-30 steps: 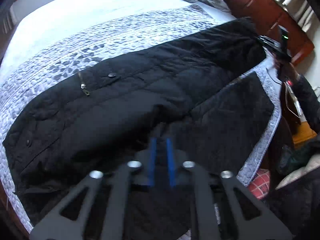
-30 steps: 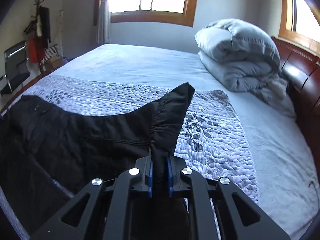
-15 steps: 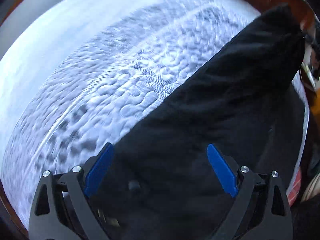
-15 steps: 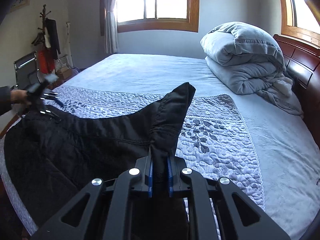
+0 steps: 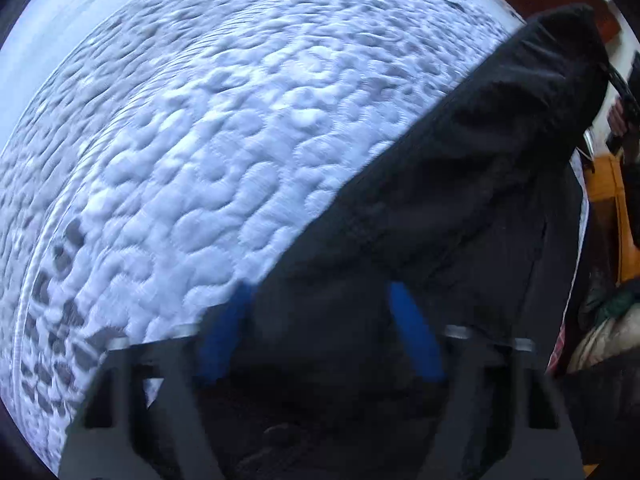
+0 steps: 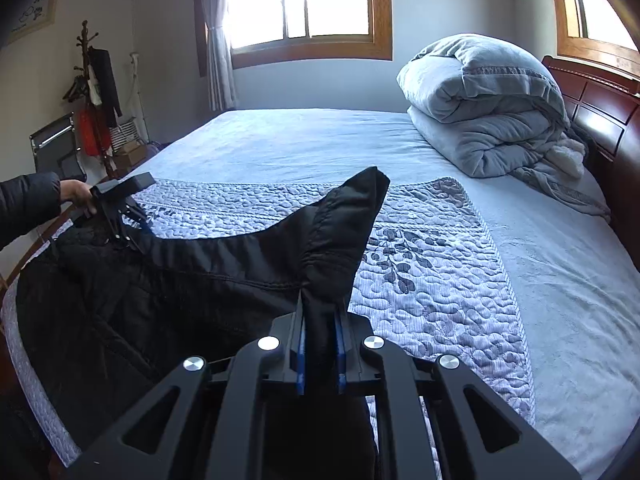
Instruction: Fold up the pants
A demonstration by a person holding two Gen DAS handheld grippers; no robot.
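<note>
Pants (image 5: 460,208) waistband behind blurred fingers (image 5: 224,332)

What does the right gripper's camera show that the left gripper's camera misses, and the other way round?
Only the right wrist view shows the windows, the rolled duvet, the coat rack, and the right gripper pinching a pant hem. Only the left wrist view shows the left gripper open over the fabric, close up and blurred. Both show the black pants lying on the quilted bedspread.

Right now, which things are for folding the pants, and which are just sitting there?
For the job:
pants
right gripper, shut on the pants
left gripper, open over the pants

Just lying about:
rolled duvet
coat rack
chair
</note>
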